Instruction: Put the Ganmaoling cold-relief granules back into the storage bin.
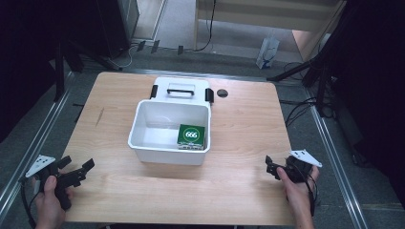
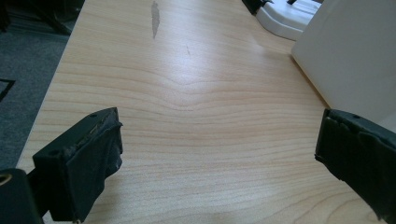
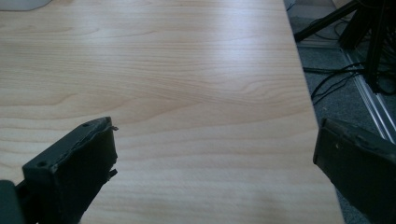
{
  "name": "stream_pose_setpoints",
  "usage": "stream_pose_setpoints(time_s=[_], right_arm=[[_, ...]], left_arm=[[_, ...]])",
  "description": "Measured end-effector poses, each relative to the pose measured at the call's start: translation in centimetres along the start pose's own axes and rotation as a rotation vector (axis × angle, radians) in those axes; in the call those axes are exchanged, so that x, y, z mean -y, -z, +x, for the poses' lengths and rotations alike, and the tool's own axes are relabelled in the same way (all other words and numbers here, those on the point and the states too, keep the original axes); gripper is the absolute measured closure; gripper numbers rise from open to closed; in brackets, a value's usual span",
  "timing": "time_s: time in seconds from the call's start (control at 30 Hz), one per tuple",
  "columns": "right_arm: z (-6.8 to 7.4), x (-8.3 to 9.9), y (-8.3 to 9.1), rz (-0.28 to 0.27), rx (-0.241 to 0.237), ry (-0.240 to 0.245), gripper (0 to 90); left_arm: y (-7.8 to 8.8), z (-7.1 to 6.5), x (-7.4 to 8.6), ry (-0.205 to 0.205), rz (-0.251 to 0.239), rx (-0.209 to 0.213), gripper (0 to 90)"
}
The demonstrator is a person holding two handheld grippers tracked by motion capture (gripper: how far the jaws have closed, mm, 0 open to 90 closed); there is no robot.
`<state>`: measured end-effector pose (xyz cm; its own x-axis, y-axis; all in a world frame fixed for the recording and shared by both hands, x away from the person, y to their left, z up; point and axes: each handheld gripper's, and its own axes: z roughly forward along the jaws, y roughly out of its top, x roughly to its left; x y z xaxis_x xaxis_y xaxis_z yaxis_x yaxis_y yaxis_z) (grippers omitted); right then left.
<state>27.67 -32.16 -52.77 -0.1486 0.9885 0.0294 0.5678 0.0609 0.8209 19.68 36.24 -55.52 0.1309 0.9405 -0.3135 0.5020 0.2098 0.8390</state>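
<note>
A white plastic bin (image 1: 169,150) stands open in the middle of the wooden table (image 1: 239,157), and its wall (image 2: 355,56) fills the upper right of the left gripper view. Inside it, at the right, lies a green box (image 1: 192,136) marked 666. The bin's white lid (image 1: 181,89) with black clips lies flat just behind it. My left gripper (image 1: 76,168) rests at the table's front left corner, open and empty, held by a hand. My right gripper (image 1: 277,164) sits near the front right edge, also open with nothing between its jaws (image 3: 215,168).
A small dark round hole (image 1: 222,92) marks the table top right of the lid. A grey scuff (image 2: 155,17) shows on the wood at the left. Black stands and cables (image 3: 345,70) crowd the floor right of the table; metal rails (image 1: 334,148) run along both sides.
</note>
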Motion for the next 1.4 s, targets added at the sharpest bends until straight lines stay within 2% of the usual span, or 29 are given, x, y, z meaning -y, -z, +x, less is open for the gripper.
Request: stream_pose_setpoints(time_s=[0.1, 0.2, 0.37, 0.5, 0.67, 0.8, 0.9, 0.97, 1.2, 1.4], right_arm=[[-0.7, 0.9, 0.7, -0.014, 0.007, -0.015, 0.0], [-1.4, 1.9, 1.7, -0.027, -0.006, -0.024, 0.0], [-2.2, 3.5, 3.0, -0.038, -0.006, -0.016, 0.0], [-3.3, 5.3, 4.4, -0.050, -0.009, -0.045, 0.0], [-3.6, 6.2, 5.9, -0.086, -0.027, -0.069, 0.0], [-3.5, 6.2, 5.7, -0.085, -0.017, -0.067, 0.0], [-3.5, 5.9, 5.2, -0.057, -0.033, -0.106, 0.0], [-3.3, 5.9, 5.2, -0.053, -0.014, -0.101, 1.3], [-3.4, 5.8, 5.0, -0.027, -0.018, -0.118, 1.9], [-3.3, 5.8, 4.9, -0.013, -0.014, -0.105, 3.4]], left_arm=[[0.0, 0.0, 0.0, 0.000, 0.000, 0.000, 1.2], [0.0, 0.0, 0.0, 0.001, 0.000, 0.000, 1.2], [0.0, 0.0, 0.0, 0.001, -0.001, -0.001, 1.2], [0.0, -0.1, 0.0, -0.004, 0.005, -0.002, 1.2], [-0.1, -0.1, 0.0, -0.008, 0.009, -0.001, 1.2], [-0.1, -0.2, 0.0, -0.009, 0.008, -0.004, 1.2], [-0.1, -0.1, 0.0, -0.009, 0.008, -0.003, 1.2], [-0.1, -0.2, 0.0, -0.010, 0.010, -0.004, 1.2], [-0.1, -0.2, 0.0, -0.011, 0.011, -0.005, 1.2], [-0.3, -0.3, -0.1, -0.025, 0.026, -0.008, 1.2]])
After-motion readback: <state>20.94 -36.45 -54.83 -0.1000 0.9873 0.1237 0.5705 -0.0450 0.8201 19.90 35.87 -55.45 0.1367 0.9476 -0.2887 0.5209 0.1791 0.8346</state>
